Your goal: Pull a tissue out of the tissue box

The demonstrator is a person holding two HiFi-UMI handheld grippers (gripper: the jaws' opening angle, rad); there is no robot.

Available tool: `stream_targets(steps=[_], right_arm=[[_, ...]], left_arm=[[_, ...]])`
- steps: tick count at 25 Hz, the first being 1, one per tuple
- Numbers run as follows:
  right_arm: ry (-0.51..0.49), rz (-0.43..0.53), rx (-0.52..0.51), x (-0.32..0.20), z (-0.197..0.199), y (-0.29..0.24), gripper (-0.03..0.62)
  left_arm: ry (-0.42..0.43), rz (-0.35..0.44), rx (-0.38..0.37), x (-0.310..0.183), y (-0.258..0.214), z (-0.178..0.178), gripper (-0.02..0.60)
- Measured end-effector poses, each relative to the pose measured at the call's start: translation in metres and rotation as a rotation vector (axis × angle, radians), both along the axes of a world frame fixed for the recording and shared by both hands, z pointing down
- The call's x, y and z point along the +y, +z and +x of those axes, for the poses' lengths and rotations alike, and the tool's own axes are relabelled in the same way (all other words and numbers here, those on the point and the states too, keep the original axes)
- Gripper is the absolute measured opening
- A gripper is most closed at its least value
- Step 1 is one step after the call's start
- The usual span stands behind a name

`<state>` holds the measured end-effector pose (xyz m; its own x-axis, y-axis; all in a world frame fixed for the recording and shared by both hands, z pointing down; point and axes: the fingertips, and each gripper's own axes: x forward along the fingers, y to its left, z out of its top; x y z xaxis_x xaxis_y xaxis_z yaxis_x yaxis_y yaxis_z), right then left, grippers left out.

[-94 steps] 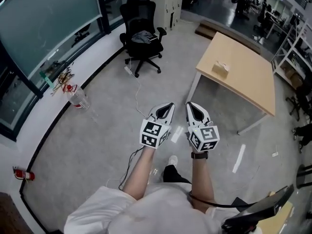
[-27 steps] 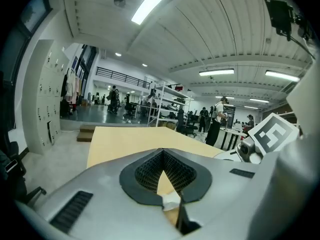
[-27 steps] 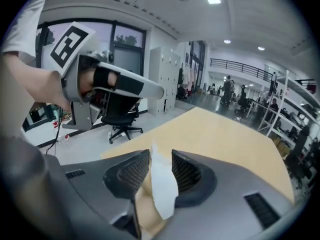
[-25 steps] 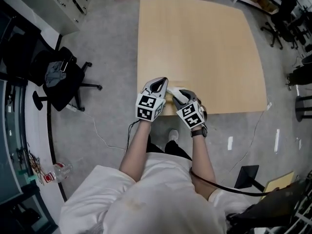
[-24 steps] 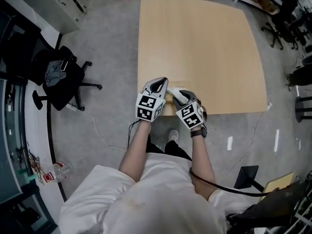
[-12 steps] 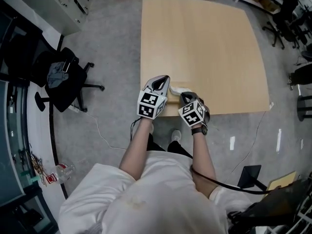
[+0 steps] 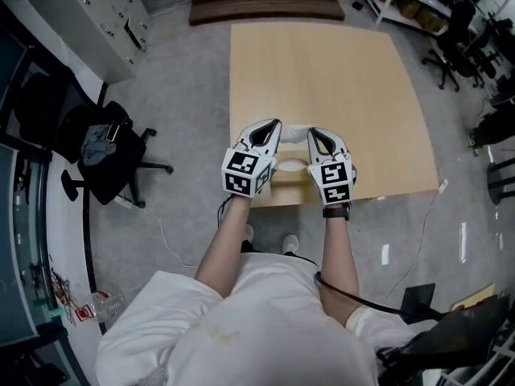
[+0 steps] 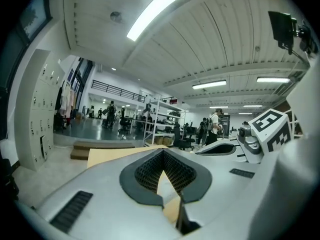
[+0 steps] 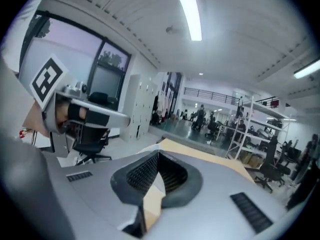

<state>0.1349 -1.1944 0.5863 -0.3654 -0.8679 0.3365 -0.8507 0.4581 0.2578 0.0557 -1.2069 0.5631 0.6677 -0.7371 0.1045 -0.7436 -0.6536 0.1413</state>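
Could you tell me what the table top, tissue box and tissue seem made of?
Table top: pale wood or laminate, smooth, matte, even tan.
Tissue box: probably cardboard, tan, cut oval opening.
Tissue: thin white paper, seemingly soft, hanging crumpled.

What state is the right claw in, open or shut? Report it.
Shut. On the right claw the jaws meet, pinching the tissue.

The table (image 7: pixel 338 71) was pale tan wood. The tissue (image 7: pixel 294 133) was white. The tissue box (image 7: pixel 290 181) was tan like the tabletop, with a paler oval on top. The left gripper (image 7: pixel 277 123) and right gripper (image 7: pixel 311 131) were light grey-white, with black, finely gridded pads (image 8: pixel 147 171). Each bore a cube (image 7: pixel 245 174) patterned in black-and-white squares. The floor (image 7: pixel 181 95) was mottled grey, the office chair (image 7: pixel 100 147) black, the person's shirt (image 7: pixel 241 328) white and the watch strap (image 7: pixel 336 211) black.
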Motion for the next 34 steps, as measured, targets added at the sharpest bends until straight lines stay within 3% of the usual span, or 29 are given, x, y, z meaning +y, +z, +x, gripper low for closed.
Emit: stream_targets(steps=[6,12,23,29,34], right_arm=[[0.085,0.265,-0.238,0.003,0.017,-0.113,0.003],[0.108,0.393,-0.295,0.01,0.019,-0.166,0.003],[0.159,0.392,-0.275,0.005,0.033,-0.167,0.003],[0.134,0.405,-0.285,0.001,0.032,-0.172,0.003],[0.106,0.389,-0.271,-0.01,0.006,-0.156,0.003]], left_arm=[[-0.036,0.152,0.06,0.002,-0.086,0.005,-0.002],[-0.064,0.255,0.065,0.008,-0.131,0.003,0.0],[-0.112,0.236,0.054,0.0,-0.126,-0.001,-0.002],[0.04,0.217,0.165,0.002,-0.133,0.013,-0.002],[0.003,0.197,0.158,-0.004,-0.113,-0.014,0.0]])
